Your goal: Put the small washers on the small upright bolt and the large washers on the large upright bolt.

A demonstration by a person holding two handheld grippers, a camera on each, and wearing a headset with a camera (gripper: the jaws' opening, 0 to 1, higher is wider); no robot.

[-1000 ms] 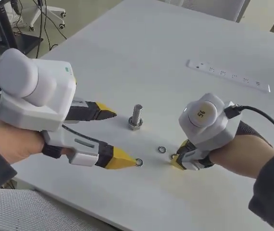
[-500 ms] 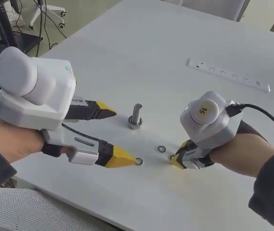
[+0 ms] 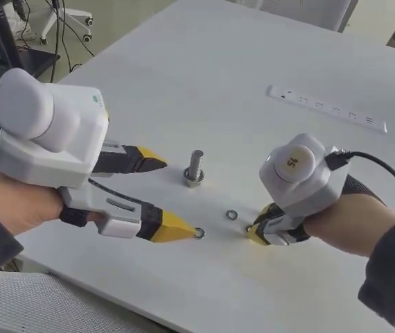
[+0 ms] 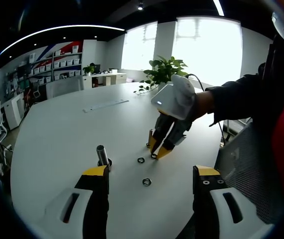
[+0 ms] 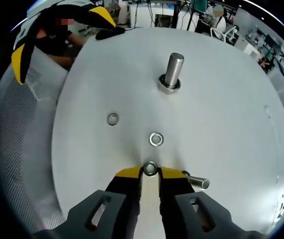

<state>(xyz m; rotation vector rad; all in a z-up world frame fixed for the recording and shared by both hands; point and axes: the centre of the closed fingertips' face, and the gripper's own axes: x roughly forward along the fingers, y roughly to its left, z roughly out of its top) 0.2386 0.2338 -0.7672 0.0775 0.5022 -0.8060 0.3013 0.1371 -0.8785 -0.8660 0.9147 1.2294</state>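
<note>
Steel washers lie loose on the white table (image 3: 183, 83), so this job looks barely begun: near washer (image 5: 156, 139) sits just above the jaws in the right gripper view, far washer (image 5: 113, 119) left of centre. Large bolt (image 5: 173, 69) stands upper centre, small bolt (image 5: 198, 182) at lower right. Right gripper (image 5: 150, 173) is almost closed, nipping a third washer (image 5: 150, 168) at its tips; left gripper (image 4: 152, 172) is spread wide, empty.
</note>
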